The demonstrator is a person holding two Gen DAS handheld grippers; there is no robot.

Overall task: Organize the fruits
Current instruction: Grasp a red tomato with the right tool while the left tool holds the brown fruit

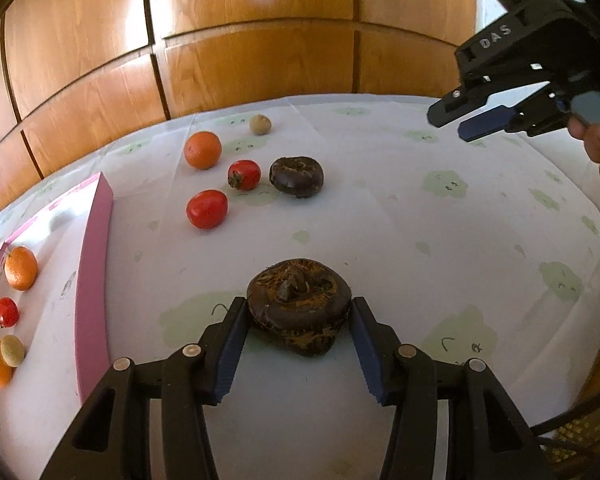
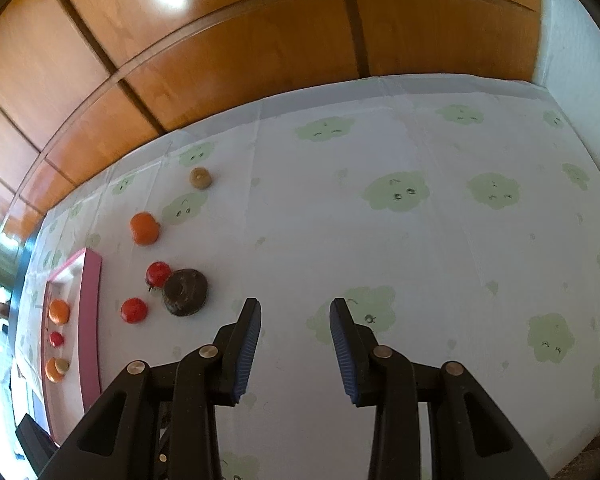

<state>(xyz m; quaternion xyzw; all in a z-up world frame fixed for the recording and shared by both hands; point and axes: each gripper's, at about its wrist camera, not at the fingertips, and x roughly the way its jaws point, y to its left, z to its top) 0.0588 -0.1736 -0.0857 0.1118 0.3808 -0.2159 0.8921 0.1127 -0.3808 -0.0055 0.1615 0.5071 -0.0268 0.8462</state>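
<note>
Left gripper (image 1: 298,316) pinching the near dark fruit (image 1: 298,306) between its pads, on the tablecloth (image 1: 420,220). Right gripper (image 2: 295,320) spread over bare cloth, holding nothing; pink tray (image 1: 94,280) off left.

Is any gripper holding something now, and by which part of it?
The left gripper holds the dark brown fruit by its two sides, on the tablecloth. The right gripper holds nothing.
</note>
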